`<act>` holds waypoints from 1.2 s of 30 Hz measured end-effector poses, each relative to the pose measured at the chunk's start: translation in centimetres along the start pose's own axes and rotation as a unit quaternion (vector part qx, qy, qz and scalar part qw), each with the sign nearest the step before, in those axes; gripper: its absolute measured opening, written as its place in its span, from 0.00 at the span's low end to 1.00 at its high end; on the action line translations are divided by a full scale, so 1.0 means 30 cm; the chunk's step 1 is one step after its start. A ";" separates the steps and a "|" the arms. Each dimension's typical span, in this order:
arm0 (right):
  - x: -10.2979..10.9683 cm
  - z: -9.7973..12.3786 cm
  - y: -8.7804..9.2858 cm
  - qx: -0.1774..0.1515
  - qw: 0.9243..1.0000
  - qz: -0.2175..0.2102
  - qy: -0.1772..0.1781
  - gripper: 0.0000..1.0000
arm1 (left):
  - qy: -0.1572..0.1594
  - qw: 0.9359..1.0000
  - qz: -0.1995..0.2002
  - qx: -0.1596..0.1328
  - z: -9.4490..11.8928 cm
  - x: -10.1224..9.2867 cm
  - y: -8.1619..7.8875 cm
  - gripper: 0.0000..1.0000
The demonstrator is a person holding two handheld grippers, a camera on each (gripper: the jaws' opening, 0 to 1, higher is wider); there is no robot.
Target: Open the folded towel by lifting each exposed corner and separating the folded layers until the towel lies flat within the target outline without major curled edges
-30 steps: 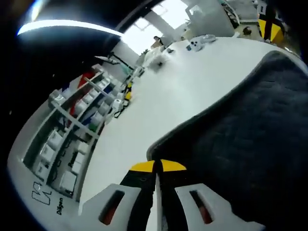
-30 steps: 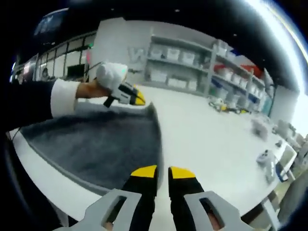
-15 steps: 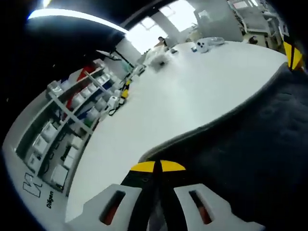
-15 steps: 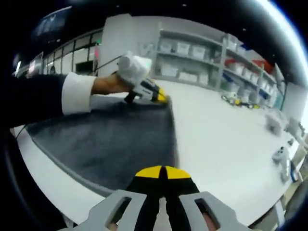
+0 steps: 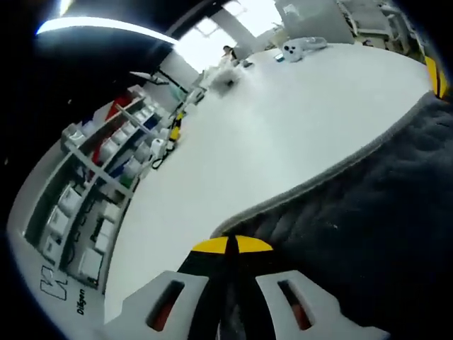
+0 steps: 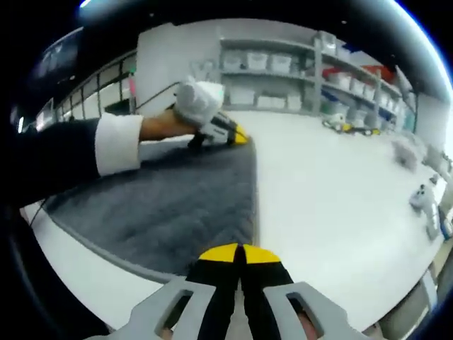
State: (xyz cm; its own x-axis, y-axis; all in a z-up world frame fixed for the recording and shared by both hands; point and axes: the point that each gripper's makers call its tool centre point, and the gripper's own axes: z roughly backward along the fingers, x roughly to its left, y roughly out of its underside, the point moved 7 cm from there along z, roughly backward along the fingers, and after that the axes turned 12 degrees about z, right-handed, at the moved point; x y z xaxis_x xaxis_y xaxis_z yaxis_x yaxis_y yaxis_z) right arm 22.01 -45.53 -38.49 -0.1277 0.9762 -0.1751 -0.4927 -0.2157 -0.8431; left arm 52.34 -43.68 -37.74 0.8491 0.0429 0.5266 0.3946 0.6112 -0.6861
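Note:
A dark grey towel [image 6: 170, 202] with a paler hem lies spread on the white table [image 6: 333, 205]. My right gripper [image 6: 241, 253] is shut on the towel's near corner at the right-hand hem. At the far corner, my left gripper [image 6: 228, 134], held in a person's hand, pinches the cloth low over the table. In the left gripper view, the left gripper [image 5: 228, 245] is shut on the corner of the towel [image 5: 368, 212], which stretches away to the right. A yellow tip of the right gripper [image 5: 433, 76] shows at the towel's far end.
Shelves with white bins [image 6: 283, 85] stand behind the table. Small white devices [image 5: 301, 48] and other clutter [image 6: 425, 205] lie along the table's far parts. A dark sleeve with a white cuff [image 6: 117, 145] reaches over the towel's left side.
My right gripper's jaws, open a second ago, have shut on the towel's near corner. The hem between the two grippers now runs straighter and the cloth lies flatter.

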 end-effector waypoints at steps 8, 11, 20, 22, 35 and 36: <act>-0.011 -0.003 0.003 -0.005 1.000 -0.002 -0.004 0.00 | 0.025 1.000 -0.004 0.009 -0.010 0.025 -0.009 0.01; -0.016 -0.005 -0.001 0.003 1.000 0.001 0.004 0.00 | 0.036 0.999 -0.015 0.000 0.014 0.031 -0.016 0.01; -0.013 0.008 -0.003 0.015 1.000 -0.006 0.008 0.00 | 0.050 0.998 0.023 -0.008 0.101 0.090 -0.022 0.04; -0.011 0.014 -0.003 0.018 1.000 -0.001 0.010 0.00 | 0.046 0.998 0.033 -0.008 0.116 0.104 -0.020 0.04; -0.012 -0.013 -0.042 -0.017 0.999 0.026 0.006 0.00 | 0.049 0.996 0.072 -0.028 0.044 0.072 -0.058 0.03; -0.019 -0.017 -0.040 -0.019 1.000 0.024 0.006 0.00 | 0.053 0.996 0.072 -0.025 0.037 0.068 -0.052 0.02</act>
State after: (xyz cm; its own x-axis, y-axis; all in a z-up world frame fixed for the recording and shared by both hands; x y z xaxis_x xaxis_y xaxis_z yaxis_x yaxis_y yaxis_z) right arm 23.10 -45.81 -37.64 -0.1401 0.9649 -0.2220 -0.4525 -0.2618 -0.8525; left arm 53.06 -43.67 -35.05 0.9296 0.0416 0.3661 0.2805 0.5644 -0.7764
